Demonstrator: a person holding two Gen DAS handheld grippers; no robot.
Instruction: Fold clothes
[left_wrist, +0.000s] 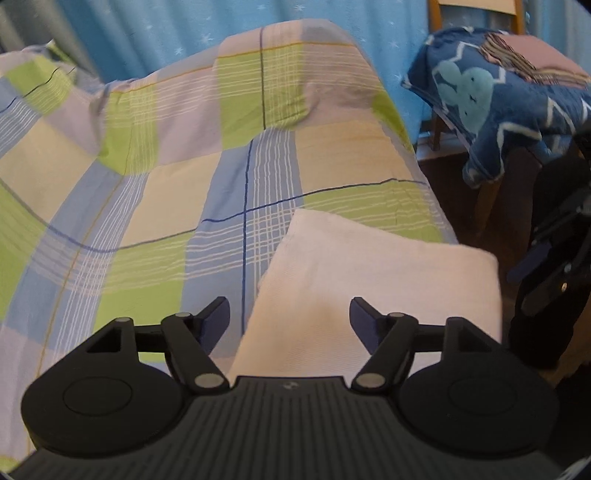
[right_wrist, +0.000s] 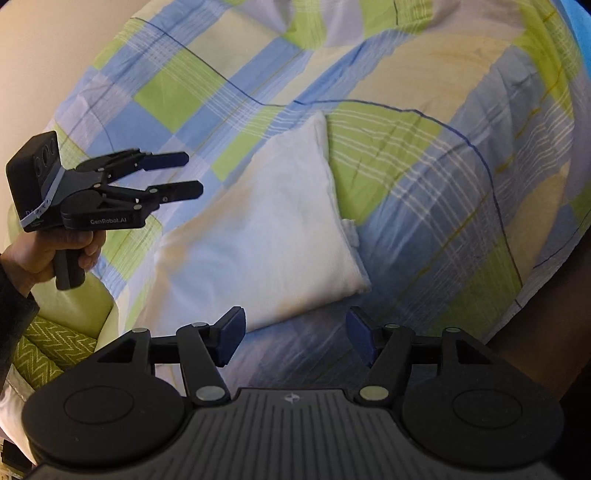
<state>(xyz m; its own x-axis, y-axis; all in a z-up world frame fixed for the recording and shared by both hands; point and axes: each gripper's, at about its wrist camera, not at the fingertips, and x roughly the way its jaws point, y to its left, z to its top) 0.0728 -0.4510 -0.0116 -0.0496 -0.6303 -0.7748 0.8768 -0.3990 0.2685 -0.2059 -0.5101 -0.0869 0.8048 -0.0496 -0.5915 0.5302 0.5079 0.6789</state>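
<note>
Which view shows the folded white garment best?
The right wrist view: the white garment lies whole on the checked bedsheet, all edges visible. The left wrist view shows only part, its near end hidden behind the open left gripper.

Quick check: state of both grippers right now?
Left gripper: open, holding nothing, above the white cloth.
Right gripper: open, holding nothing.

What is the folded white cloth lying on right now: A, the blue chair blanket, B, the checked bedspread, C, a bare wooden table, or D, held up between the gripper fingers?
B: the folded white cloth lies flat on the checked bedspread, and both the left gripper and right gripper are open, clear of it.
</note>
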